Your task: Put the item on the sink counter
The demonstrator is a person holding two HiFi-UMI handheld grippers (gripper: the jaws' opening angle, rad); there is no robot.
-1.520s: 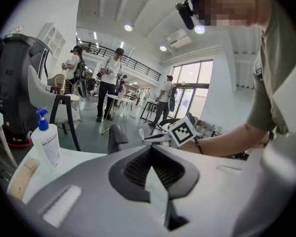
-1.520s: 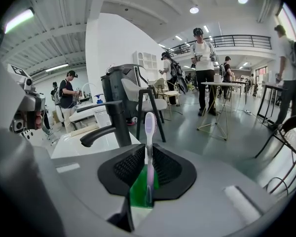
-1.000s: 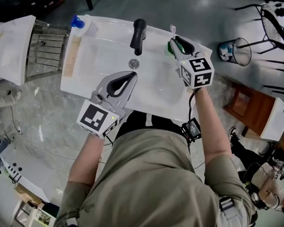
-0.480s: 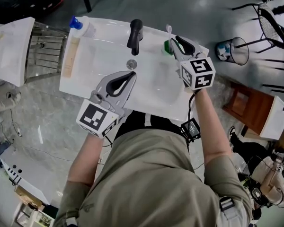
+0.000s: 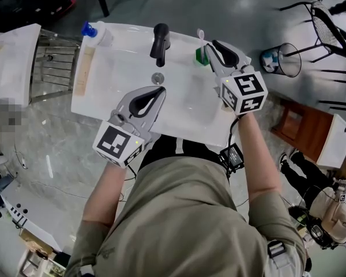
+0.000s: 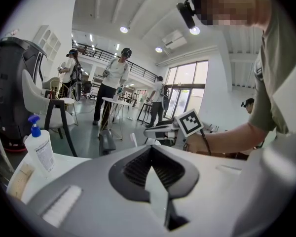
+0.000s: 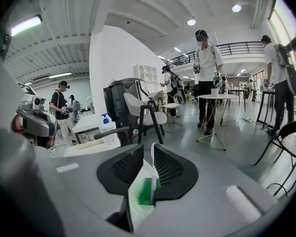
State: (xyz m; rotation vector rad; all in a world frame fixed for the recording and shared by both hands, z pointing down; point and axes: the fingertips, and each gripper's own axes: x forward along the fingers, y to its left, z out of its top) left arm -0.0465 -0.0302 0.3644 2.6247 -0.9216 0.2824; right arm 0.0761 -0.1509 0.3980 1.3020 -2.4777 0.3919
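Observation:
A green cup [image 5: 200, 55] with a white toothbrush [image 5: 200, 36] in it stands upright on the white sink counter [image 5: 118, 62], right of the black faucet [image 5: 158, 41]. My right gripper [image 5: 214, 44] is just right of the cup, jaws slightly apart. In the right gripper view the cup [image 7: 146, 190] shows low in the gap between the jaws of the right gripper [image 7: 148, 153], with no firm grip visible. My left gripper [image 5: 161, 90] hovers over the basin near the drain [image 5: 157, 78], shut and empty; its pads meet in the left gripper view [image 6: 151, 148].
A soap bottle [image 5: 96, 32] with a blue pump stands at the counter's back left corner, beside a wooden strip [image 5: 84, 68]. A metal rack [image 5: 52, 59] is left of the sink. A wire waste basket [image 5: 282, 59] and a brown stool [image 5: 294, 126] are on the right. People stand in the background.
The right gripper has drawn a little to the right, away from the green cup, which stays put on the counter. The left gripper has not moved.

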